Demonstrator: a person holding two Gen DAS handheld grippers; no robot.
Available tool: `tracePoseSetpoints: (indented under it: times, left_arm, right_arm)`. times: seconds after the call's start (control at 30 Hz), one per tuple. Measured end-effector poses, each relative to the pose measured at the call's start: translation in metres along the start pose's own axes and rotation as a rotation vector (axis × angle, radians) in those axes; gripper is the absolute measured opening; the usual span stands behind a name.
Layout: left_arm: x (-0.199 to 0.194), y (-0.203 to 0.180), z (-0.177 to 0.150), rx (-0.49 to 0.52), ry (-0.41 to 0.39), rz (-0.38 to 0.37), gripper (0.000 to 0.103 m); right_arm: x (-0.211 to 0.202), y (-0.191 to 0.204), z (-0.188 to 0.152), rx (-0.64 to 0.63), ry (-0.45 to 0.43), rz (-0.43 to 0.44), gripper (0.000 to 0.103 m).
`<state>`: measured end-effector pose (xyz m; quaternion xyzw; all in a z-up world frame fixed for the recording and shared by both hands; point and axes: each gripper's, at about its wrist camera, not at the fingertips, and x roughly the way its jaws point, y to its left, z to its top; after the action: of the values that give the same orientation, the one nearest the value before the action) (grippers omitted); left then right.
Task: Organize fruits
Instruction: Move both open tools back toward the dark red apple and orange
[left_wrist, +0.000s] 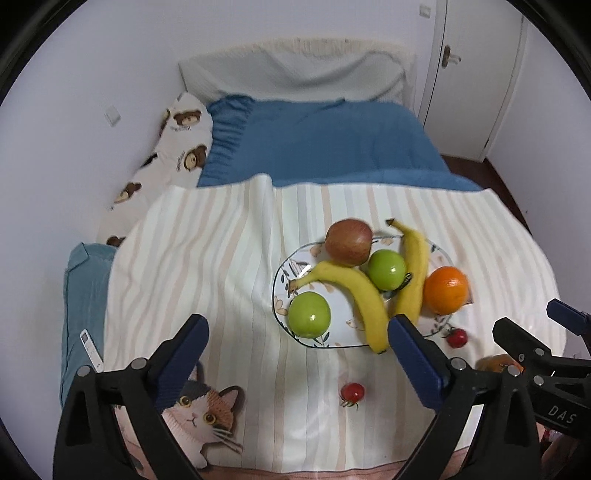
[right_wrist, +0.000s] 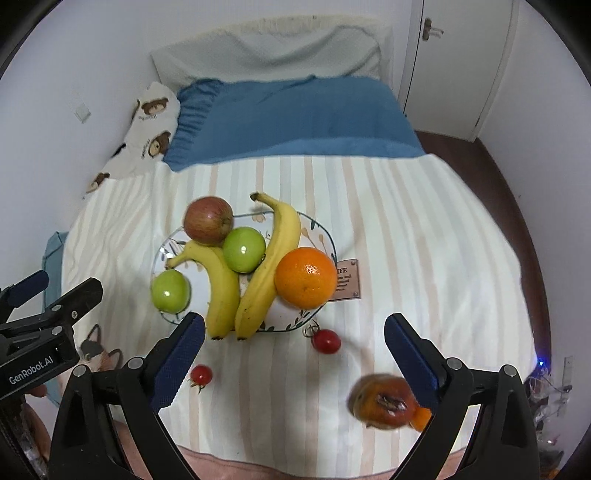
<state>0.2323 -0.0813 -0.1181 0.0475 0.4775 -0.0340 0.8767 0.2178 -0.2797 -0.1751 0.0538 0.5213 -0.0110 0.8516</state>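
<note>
Bed (left_wrist: 332, 140) under striped cover (right_wrist: 406, 221), cat print near front edge. Plate (right_wrist: 325, 236) mid-cover, carrying two bananas (right_wrist: 221, 288), orange (right_wrist: 306, 277), red apple (right_wrist: 208, 220), two green apples (right_wrist: 244, 249). Left tongs (left_wrist: 295, 332) and right tongs (right_wrist: 293, 332) released, spread wide above cover, holding nothing. Persimmon (right_wrist: 384, 402) off plate, beside right finger. Two tomatoes (right_wrist: 326, 340) loose on cover, just below plate.
</note>
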Motion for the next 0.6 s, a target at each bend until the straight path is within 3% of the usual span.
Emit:
tracePoseSetpoints:
  times: [0.6]
  left_arm:
    - [-0.127, 0.001, -0.041, -0.026, -0.154, -0.042, 0.099]
  right_arm:
    - [-0.154, 0.002, -0.052, -0.016, -0.201, 0.025, 0.1]
